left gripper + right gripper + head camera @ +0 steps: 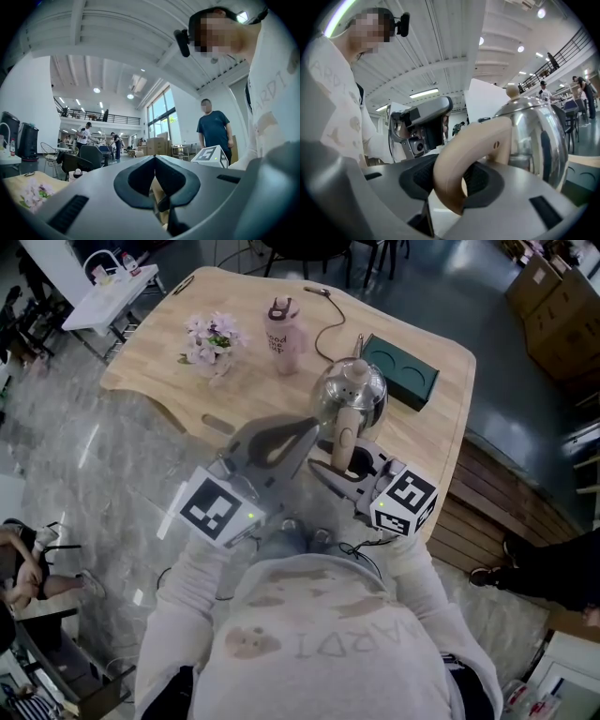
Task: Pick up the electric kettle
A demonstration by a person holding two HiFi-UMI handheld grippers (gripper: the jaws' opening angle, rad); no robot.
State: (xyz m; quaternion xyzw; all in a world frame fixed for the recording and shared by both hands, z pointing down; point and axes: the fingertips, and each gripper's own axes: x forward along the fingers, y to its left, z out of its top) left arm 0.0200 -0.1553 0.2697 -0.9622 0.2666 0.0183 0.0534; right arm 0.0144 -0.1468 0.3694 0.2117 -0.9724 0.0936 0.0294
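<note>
Electric kettle (536, 136), handle (471, 150) clamped in right gripper (451, 180); left gripper (155, 161) jaws together, empty (idle); risk: body may pivot, handle slipping from the grip.

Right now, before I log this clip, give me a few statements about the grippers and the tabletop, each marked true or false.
1. The right gripper is shut on the beige handle of the kettle. True.
2. The left gripper holds the pink bottle. False: its jaws are together with nothing between them, and the bottle stands on the table.
3. In the head view, the flowers lie left of the pink bottle. True.
4. The kettle's body is red plastic. False: it is shiny metal.
</note>
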